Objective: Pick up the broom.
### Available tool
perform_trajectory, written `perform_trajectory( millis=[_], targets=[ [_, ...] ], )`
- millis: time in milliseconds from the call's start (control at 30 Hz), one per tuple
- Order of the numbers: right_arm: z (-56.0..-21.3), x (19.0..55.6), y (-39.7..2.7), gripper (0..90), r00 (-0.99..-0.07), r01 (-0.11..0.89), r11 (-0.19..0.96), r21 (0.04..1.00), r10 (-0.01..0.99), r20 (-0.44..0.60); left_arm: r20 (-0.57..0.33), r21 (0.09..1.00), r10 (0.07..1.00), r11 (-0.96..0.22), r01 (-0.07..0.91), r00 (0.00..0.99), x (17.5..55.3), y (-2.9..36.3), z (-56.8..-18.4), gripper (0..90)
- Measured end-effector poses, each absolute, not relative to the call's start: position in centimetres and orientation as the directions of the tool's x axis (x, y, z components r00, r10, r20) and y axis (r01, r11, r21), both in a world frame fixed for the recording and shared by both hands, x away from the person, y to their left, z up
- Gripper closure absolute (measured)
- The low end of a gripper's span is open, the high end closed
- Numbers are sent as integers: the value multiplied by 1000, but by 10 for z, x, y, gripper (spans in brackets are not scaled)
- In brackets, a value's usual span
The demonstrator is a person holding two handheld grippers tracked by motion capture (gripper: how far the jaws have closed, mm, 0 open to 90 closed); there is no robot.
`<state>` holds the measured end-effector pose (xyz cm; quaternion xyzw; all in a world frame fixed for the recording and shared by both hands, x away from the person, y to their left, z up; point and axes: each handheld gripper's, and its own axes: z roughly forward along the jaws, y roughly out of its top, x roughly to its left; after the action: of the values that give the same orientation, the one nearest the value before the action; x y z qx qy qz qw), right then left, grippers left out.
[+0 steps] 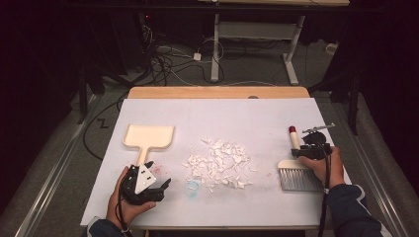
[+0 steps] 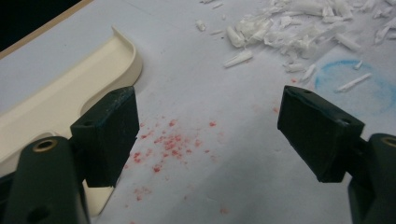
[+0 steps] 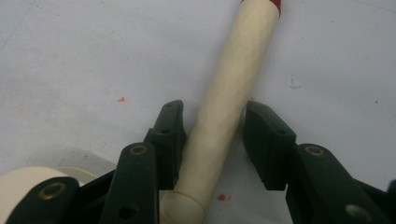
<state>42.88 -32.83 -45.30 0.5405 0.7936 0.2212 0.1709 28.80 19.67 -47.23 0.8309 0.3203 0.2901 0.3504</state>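
A cream dustpan (image 1: 148,137) lies at the table's left, its handle pointing toward me. My left gripper (image 1: 159,175) sits just right of that handle, open and empty. In the left gripper view the dustpan (image 2: 60,98) lies beside and under the left jaw, and my left gripper (image 2: 208,109) spans bare sheet. A pile of white scraps (image 1: 220,162) covers the middle. At the right lies a brush (image 1: 298,177) with grey bristles and a red-tipped cream handle (image 3: 233,88). My right gripper (image 1: 310,149) (image 3: 215,123) is shut on that handle, which still rests on the table.
Red specks (image 2: 168,142) and a blue ring mark (image 2: 355,81) stain the white sheet (image 1: 257,116) near the left gripper. A wooden table edge (image 1: 217,92) runs along the back. Beyond it, cables and a desk frame (image 1: 215,49) stand on the floor.
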Motion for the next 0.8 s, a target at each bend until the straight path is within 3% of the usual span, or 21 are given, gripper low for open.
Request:
perform_trajectory(
  millis=[167,467,800],
  targets=[
    [-454,429,-333,712,-347,777,298,555,938,-19,262,766,732,-554,327,629,288,195,-472,199],
    [-455,427,-335,715,-352,762,297,575,936,-17,260,766,730,-554,325,631,288,196,-472,199],
    [-443,412,-349,716,-349,679,247,691,937,8,264,770,732,-552,320,628,286,197,-470,200]
  ],
)
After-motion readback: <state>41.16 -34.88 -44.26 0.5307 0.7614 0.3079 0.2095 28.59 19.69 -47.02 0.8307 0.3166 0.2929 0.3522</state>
